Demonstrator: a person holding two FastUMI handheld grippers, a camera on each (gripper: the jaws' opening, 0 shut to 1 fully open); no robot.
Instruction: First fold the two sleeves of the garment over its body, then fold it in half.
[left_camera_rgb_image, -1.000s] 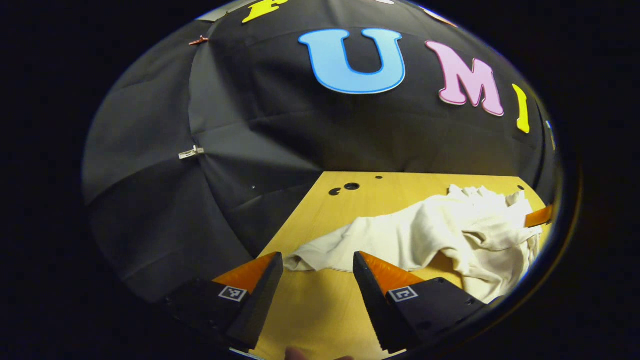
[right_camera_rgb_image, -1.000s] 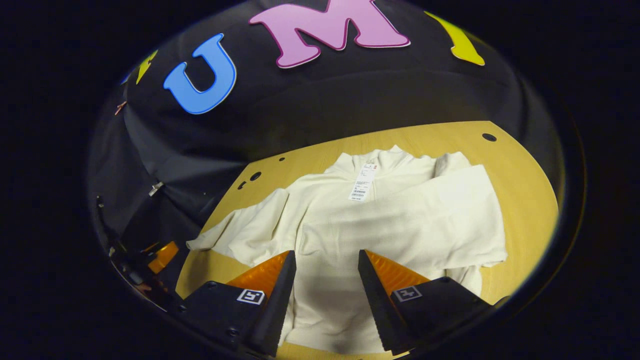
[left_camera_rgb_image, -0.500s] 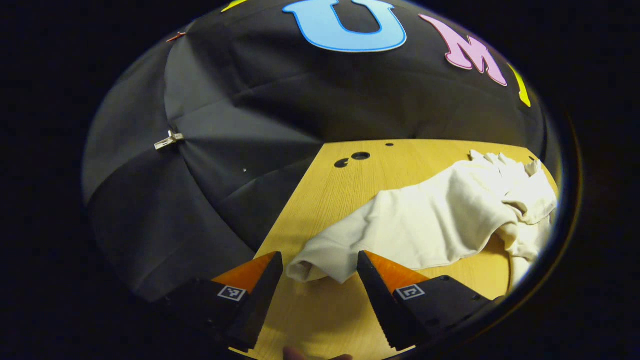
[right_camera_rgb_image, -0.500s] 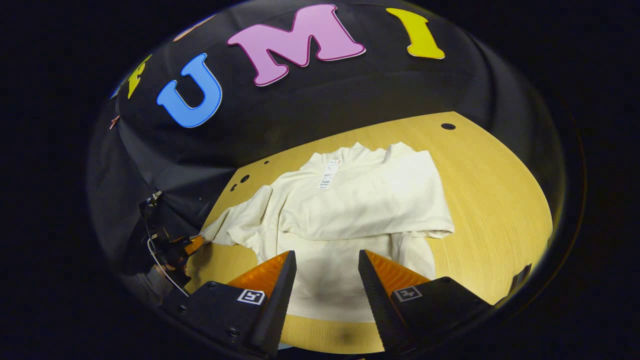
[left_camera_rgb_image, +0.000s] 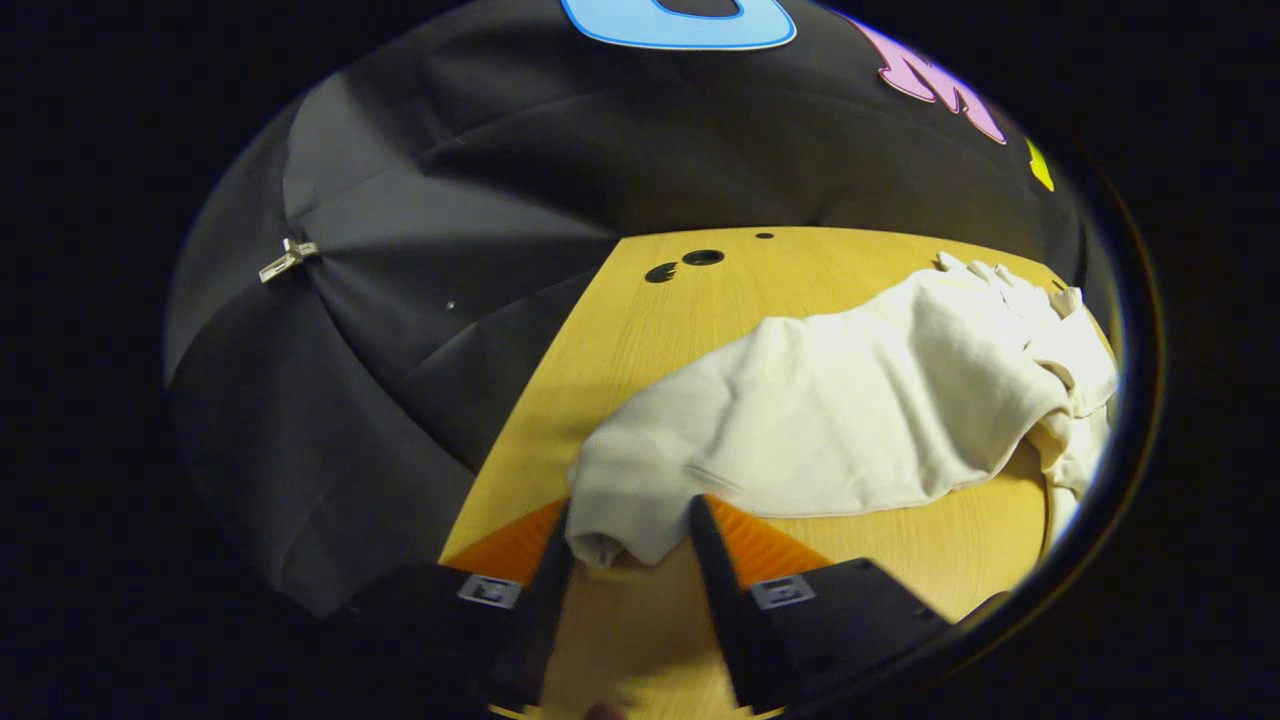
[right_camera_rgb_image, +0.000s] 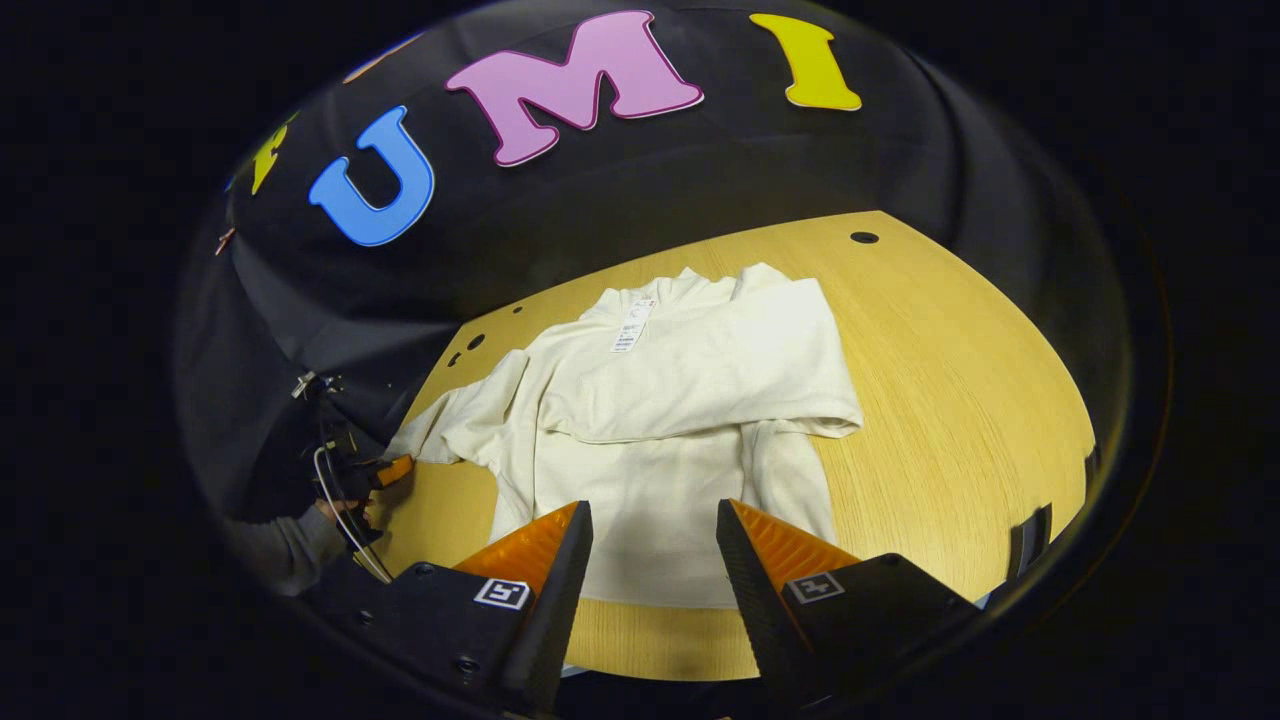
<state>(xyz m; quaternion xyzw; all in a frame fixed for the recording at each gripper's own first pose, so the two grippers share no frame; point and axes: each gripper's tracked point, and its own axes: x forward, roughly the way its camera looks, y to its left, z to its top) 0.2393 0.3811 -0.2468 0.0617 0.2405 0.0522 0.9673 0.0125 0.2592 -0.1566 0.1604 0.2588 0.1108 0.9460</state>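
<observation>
The cream garment (right_camera_rgb_image: 660, 420) lies flat on my counter (right_camera_rgb_image: 950, 400), collar toward the far wall, with a paper tag (right_camera_rgb_image: 627, 326) at the neck. One sleeve (right_camera_rgb_image: 700, 395) is folded across its body. The other sleeve (left_camera_rgb_image: 800, 420) stretches out sideways, its cuff (left_camera_rgb_image: 612, 520) between my left hand-held gripper's (left_camera_rgb_image: 625, 560) fingers.

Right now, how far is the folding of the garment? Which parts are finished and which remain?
One sleeve already lies folded across the body of the garment. The other sleeve is still spread out on the table; its cuff sits between the fingers of the left gripper, which look closed on it. The right gripper hovers open. Left: fold this sleeve over, then fold in half.
</observation>
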